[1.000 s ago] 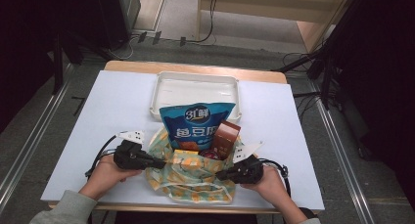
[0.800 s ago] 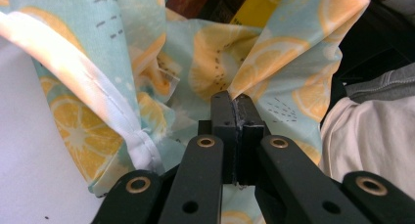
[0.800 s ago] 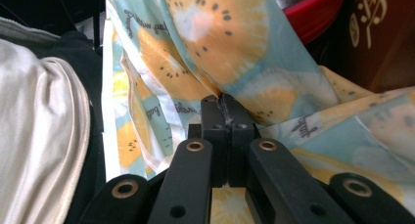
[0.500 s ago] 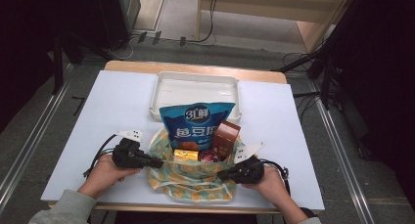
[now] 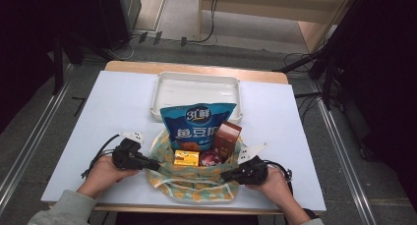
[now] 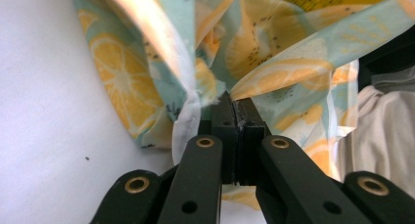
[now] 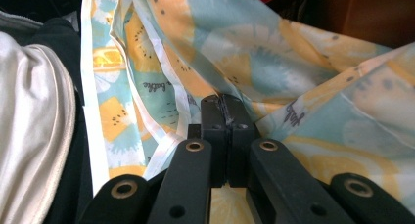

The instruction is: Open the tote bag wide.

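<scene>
I see one cloth bag printed with orange and lemon slices on pale blue-green fabric (image 5: 194, 185), lying open at the near edge of the white surface (image 5: 295, 136), between my two hands. My left gripper (image 5: 150, 164) is clenched on the bag's left rim; in the left gripper view the fabric is pinched flat between the jaws. My right gripper (image 5: 227, 177) is clenched on the bag's right rim in the same way. The bag's mouth runs left to right between the two, so the fabric lies inward from each gripper, and each hand is equally close to its own side. I judge that the next move depends on drawing these two rims apart or lifting them together.

Inside the bag I count four things: one blue snack packet (image 5: 197, 124) standing upright at the far side, one brown carton (image 5: 226, 138) to its right, one small yellow box (image 5: 186, 157), and one round red-topped item (image 5: 211, 158). One empty white rectangular tray (image 5: 197, 92) sits just beyond the bag.
</scene>
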Available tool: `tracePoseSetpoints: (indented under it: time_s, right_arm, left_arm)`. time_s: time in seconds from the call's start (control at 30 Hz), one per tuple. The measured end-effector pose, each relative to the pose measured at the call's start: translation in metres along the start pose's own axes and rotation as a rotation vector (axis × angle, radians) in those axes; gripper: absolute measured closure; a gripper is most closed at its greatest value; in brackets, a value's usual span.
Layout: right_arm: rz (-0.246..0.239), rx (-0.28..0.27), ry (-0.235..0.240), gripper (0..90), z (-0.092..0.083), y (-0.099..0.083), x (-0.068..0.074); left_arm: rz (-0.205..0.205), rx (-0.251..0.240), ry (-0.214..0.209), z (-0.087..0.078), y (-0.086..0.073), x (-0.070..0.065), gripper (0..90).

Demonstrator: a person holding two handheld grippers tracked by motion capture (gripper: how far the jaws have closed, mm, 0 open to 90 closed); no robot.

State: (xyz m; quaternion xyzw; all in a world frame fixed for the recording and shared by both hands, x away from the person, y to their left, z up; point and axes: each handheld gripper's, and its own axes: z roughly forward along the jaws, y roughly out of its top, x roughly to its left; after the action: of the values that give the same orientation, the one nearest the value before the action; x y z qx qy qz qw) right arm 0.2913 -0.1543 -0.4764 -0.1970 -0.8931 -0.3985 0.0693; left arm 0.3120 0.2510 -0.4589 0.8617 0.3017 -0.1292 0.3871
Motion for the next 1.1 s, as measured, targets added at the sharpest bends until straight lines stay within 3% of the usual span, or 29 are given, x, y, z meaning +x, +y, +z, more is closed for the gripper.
tracePoseSetpoints:
  time_s: [0.33,0.4,0.7,0.83,0.93,1.0,1.1]
  right_arm:
    - [-0.011,-0.032,0.018,76.6,-0.013,0.002,0.01]
    - [-0.011,-0.06,0.015,75.0,-0.021,0.005,0.013]
    - [-0.012,-0.108,0.0,72.6,-0.038,0.015,0.021]
    - [-0.009,-0.151,-0.021,76.2,-0.047,0.022,0.025]
    - [0.0,-0.172,-0.047,82.0,-0.049,0.027,0.026]
    - [0.006,-0.186,-0.061,88.7,-0.049,0.03,0.025]
    - [0.017,-0.191,-0.077,90.0,-0.047,0.034,0.024]
  left_arm:
    - [0.018,-0.046,-0.027,-0.014,0.003,-0.009,77.4]
    - [0.029,-0.045,-0.028,-0.017,0.004,-0.012,72.4]
    - [0.061,-0.062,-0.027,-0.035,0.015,-0.028,65.6]
    - [0.074,-0.071,-0.021,-0.04,0.024,-0.036,68.0]
    - [0.08,-0.079,-0.025,-0.04,0.031,-0.041,75.1]
    - [0.066,-0.073,-0.029,-0.039,0.035,-0.042,79.7]
    - [0.046,-0.074,-0.027,-0.035,0.039,-0.041,88.3]
